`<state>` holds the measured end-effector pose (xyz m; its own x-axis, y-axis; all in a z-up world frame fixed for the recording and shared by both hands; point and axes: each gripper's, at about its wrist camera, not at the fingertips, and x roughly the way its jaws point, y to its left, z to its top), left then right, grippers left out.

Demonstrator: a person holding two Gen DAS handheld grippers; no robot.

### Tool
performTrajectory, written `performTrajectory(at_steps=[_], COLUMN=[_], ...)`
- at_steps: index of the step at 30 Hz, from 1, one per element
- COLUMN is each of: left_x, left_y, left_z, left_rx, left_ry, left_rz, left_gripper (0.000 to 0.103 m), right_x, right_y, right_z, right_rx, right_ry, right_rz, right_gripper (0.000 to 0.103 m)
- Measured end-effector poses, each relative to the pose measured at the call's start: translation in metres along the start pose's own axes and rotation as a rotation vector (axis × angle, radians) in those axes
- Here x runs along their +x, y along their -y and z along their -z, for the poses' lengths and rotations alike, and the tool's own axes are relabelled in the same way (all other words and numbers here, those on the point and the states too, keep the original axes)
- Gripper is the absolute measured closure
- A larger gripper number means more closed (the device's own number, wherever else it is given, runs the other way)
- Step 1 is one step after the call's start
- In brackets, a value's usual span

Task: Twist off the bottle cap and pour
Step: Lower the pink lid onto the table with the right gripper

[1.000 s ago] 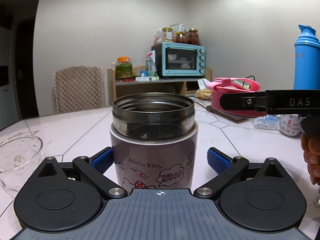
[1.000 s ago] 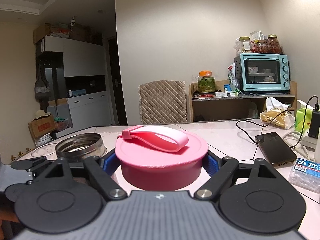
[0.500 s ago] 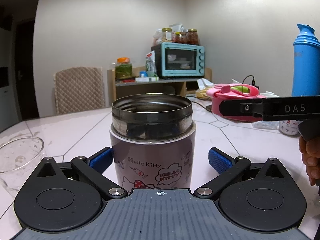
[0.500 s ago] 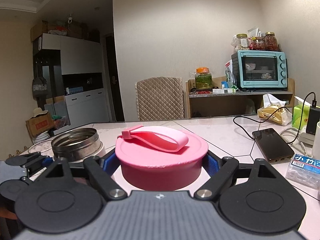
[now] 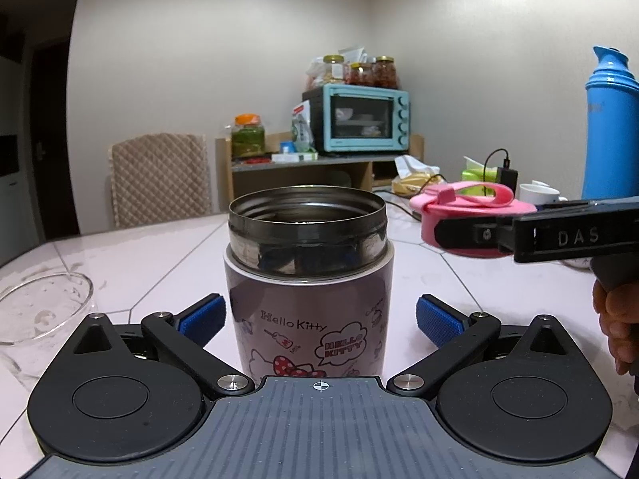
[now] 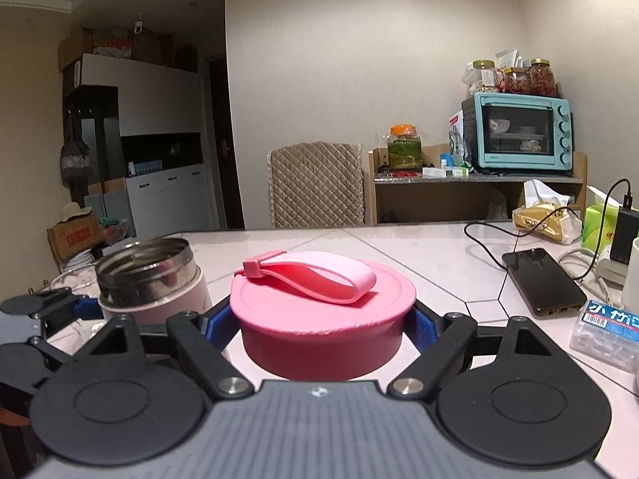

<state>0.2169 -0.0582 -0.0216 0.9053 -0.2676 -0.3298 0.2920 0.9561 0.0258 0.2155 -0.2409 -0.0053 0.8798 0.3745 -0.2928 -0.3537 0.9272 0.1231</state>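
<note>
With cap already off: right hand-held gripper (image 6: 323, 319) clenching pink cap (image 6: 319, 299) between its pads; left hand-held gripper (image 5: 319, 319) standing released, pads flanking but clear of open jar (image 5: 307, 279) directly ahead. Remaining: regrasping, pouring into glass bowl (image 5: 36, 307) at left.

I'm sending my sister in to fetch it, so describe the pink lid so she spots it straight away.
On the white tiled table, right of the open steel Hello Kitty jar, the right gripper clamps the pink lid. It is the only round pink thing, with a loop strap across its top.
</note>
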Motion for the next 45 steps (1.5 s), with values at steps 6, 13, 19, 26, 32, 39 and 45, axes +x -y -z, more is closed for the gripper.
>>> performTrajectory(at_steps=[6,13,19,26,32,39,45], left_x=[0.0,0.0,0.002,0.002,0.002,0.003,0.004], left_y=[-0.002,-0.004,-0.005,-0.005,-0.005,-0.006,-0.008], left_z=[0.0,-0.001,-0.001,0.0,-0.001,-0.001,-0.002], left_rx=[-0.005,-0.008,-0.011,-0.011,-0.012,-0.012,-0.013], left_ry=[-0.004,-0.005,-0.008,-0.013,-0.018,-0.025,-0.029], left_rz=[0.0,-0.002,-0.004,-0.005,-0.007,-0.007,-0.007], left_gripper=[0.0,0.0,0.0,0.0,0.0,0.0,0.0], right_x=[0.003,0.004,0.006,0.007,0.008,0.009,0.012], right_y=[0.0,0.001,0.003,0.005,0.006,0.008,0.009], right_z=[0.005,0.009,0.014,0.018,0.022,0.024,0.024], right_rx=[-0.005,-0.011,-0.017,-0.016,-0.019,-0.015,-0.016], right_ry=[-0.019,-0.038,-0.067,-0.086,-0.104,-0.116,-0.129], right_rz=[0.006,0.011,0.013,0.008,0.009,0.009,0.012], right_gripper=[0.017,0.018,0.017,0.017,0.017,0.017,0.017])
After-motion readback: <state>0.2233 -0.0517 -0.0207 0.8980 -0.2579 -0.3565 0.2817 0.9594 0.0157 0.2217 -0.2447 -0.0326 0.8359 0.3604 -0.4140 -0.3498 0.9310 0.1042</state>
